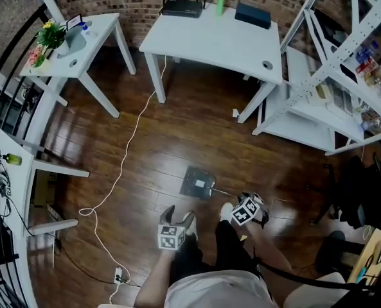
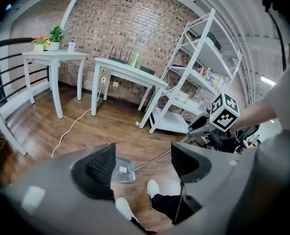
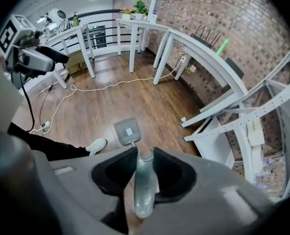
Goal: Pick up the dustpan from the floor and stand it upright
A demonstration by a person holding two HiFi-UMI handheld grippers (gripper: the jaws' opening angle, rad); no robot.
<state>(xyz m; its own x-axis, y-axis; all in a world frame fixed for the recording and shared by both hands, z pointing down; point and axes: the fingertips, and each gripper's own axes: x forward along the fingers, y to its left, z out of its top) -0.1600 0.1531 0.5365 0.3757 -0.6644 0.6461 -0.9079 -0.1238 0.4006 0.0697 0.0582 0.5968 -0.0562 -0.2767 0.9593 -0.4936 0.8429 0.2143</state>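
Observation:
The grey dustpan (image 1: 197, 182) rests with its pan on the wooden floor, and its long thin handle (image 1: 221, 189) slants up to my right gripper (image 1: 234, 203). In the right gripper view the jaws are shut on the handle's grey grip (image 3: 143, 190), with the pan (image 3: 126, 130) far below. My left gripper (image 1: 179, 218) hovers beside it with its jaws apart and nothing between them. The left gripper view shows the pan (image 2: 121, 169) and the handle (image 2: 154, 159) through that gap, and the right gripper (image 2: 203, 131) off to the right.
The person's white shoes (image 2: 153, 187) stand just next to the pan. A white cable (image 1: 129, 146) runs across the floor to a power strip (image 1: 118, 275). Two white tables (image 1: 212, 40) stand by the brick wall, with a white shelf rack (image 1: 325, 101) at right.

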